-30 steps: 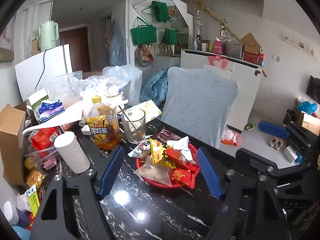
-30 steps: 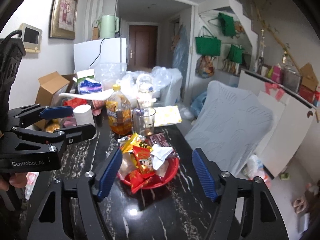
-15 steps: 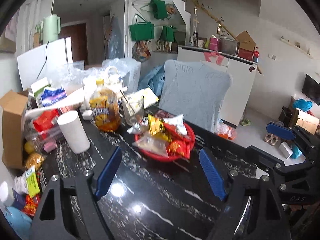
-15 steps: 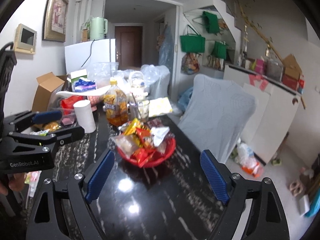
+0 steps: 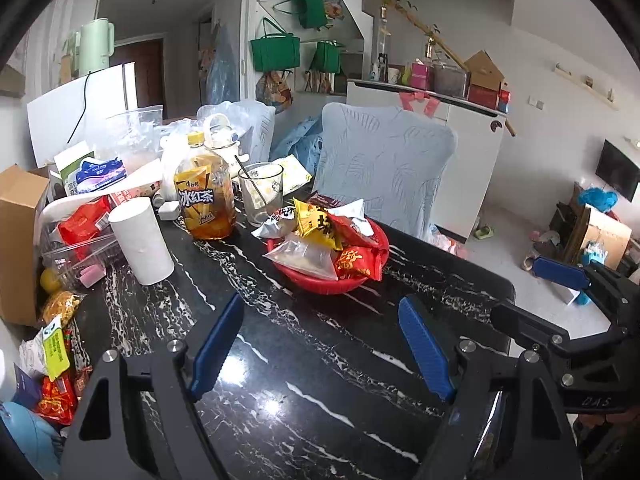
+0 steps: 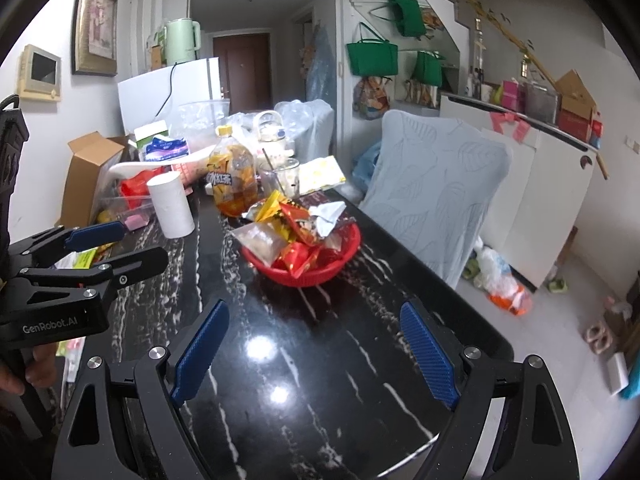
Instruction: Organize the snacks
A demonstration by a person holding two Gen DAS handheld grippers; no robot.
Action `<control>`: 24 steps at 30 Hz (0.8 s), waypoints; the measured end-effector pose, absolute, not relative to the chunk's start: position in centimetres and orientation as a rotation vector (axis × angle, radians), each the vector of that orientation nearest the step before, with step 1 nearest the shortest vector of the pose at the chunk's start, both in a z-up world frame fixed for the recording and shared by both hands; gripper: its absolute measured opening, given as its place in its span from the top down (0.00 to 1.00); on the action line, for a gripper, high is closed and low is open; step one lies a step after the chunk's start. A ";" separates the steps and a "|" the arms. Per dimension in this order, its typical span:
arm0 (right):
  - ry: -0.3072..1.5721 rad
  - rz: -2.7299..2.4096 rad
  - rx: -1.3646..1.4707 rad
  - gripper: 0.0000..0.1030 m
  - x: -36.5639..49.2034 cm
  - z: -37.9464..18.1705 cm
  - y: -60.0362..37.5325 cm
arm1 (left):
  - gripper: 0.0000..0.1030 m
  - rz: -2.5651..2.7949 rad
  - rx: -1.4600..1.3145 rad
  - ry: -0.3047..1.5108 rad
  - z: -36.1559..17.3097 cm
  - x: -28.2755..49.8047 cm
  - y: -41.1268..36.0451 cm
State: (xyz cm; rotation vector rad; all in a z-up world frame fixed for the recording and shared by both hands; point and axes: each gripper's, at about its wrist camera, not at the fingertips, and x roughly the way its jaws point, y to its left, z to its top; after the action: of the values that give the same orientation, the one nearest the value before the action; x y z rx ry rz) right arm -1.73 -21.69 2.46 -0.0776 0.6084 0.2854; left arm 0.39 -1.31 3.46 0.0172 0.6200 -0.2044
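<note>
Snacks (image 5: pixel 320 236) heaped high in the red basket (image 5: pixel 374 278) at mid-bench; we hover near, both grippers' fingers (image 5: pixel 216 344) (image 6: pixel 200 354) wide and empty — a careless grab could spill packets.

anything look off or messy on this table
Yes. The red basket is heaped so snack packets spill over its rim, and more packets lie loose at the table's left edge.
</note>
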 end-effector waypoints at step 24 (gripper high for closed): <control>0.602 0.237 -0.057 0.14 -3.7 2.4 -21.5 | 0.23 -0.242 0.021 0.590 4.5 -1.1 -1.4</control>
State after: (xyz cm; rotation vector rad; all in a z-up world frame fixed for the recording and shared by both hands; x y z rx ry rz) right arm -3.72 -21.46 2.44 -0.0570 0.6016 0.2373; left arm -1.06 -1.35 4.53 0.0211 0.5896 -0.2420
